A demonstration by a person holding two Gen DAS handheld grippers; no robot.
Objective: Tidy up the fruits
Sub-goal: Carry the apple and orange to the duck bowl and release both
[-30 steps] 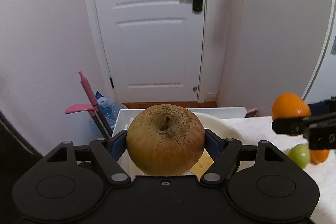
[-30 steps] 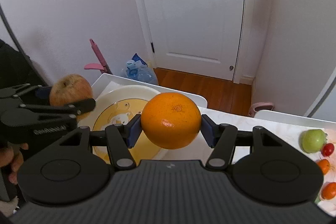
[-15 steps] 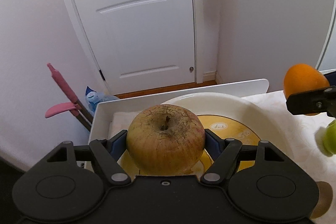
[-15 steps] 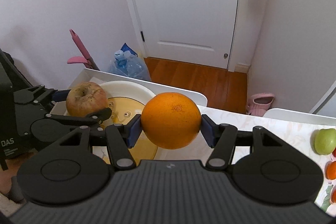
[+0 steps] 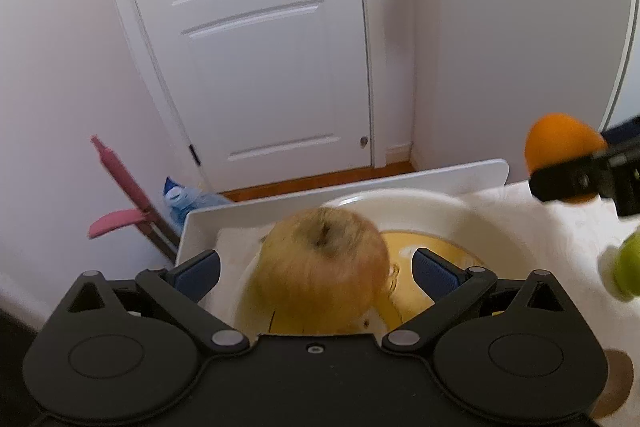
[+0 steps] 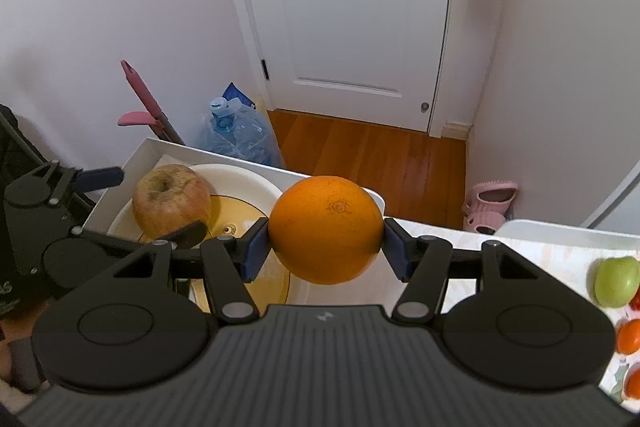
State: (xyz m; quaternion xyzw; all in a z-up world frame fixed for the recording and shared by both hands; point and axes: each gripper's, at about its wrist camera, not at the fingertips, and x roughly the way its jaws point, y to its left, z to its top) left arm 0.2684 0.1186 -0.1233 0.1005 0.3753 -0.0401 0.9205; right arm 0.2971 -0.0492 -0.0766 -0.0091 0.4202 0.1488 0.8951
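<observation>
A brownish, russeted apple (image 5: 320, 259) appears blurred between the blue pads of my left gripper (image 5: 316, 267). Its jaws are opening and both pads stand clear of the fruit. The apple is over the white bowl (image 5: 460, 211) with a yellow bottom, which sits in a white tray (image 5: 360, 183); whether it rests on the bowl I cannot tell. My right gripper (image 6: 326, 251) is shut on a large orange (image 6: 326, 227), held above the tray's right end. The right wrist view also shows the apple (image 6: 172, 199) in the bowl (image 6: 248, 183) between the spread left fingers (image 6: 100, 177).
A green apple (image 6: 614, 281) and small orange fruits (image 6: 630, 335) lie on the patterned cloth at the right. Beyond the table stand a white door (image 6: 352, 27), a blue water jug (image 6: 240, 135), a pink broom handle (image 6: 140, 95) and pink slippers (image 6: 488, 203) on the wooden floor.
My left gripper's jaws have spread apart and let go of the apple, which has dropped a little toward the bowl. Both grippers came down over the tray; the orange stays gripped.
</observation>
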